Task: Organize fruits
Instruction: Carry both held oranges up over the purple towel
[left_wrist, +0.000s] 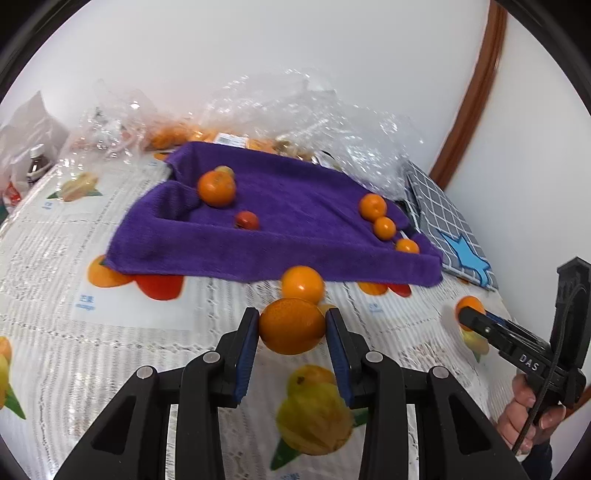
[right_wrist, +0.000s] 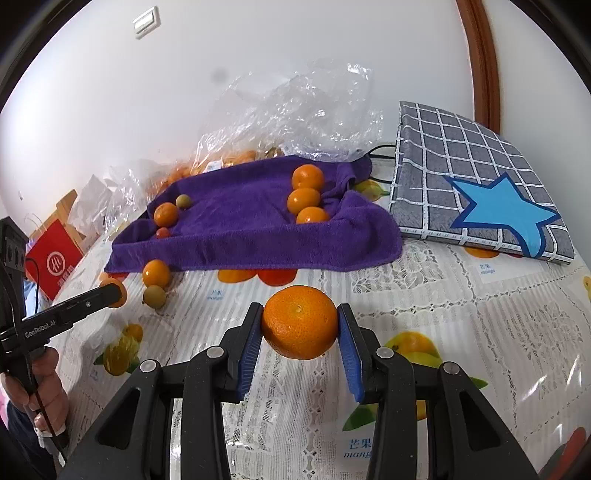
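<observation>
My left gripper (left_wrist: 291, 325) is shut on an orange kumquat (left_wrist: 291, 326) above the tablecloth, just in front of the purple towel (left_wrist: 280, 236). My right gripper (right_wrist: 300, 325) is shut on a mandarin orange (right_wrist: 300, 322), also in front of the towel (right_wrist: 251, 236). On the towel lie three orange fruits at the right (right_wrist: 307, 195) and an orange (right_wrist: 166, 214), a greenish fruit (right_wrist: 183, 201) and a small red one (right_wrist: 162, 233) at the left. A loose orange fruit (right_wrist: 156, 273) and a brownish one (right_wrist: 154, 296) lie off the towel's front left corner.
The table has a lace cloth printed with fruit pictures (right_wrist: 406, 295). A grey checked cushion with a blue star (right_wrist: 480, 192) lies right of the towel. Crumpled clear plastic bags (right_wrist: 295, 114) with more fruit sit behind it. A red bag (right_wrist: 55, 258) and a bottle (left_wrist: 37, 166) stand at the left.
</observation>
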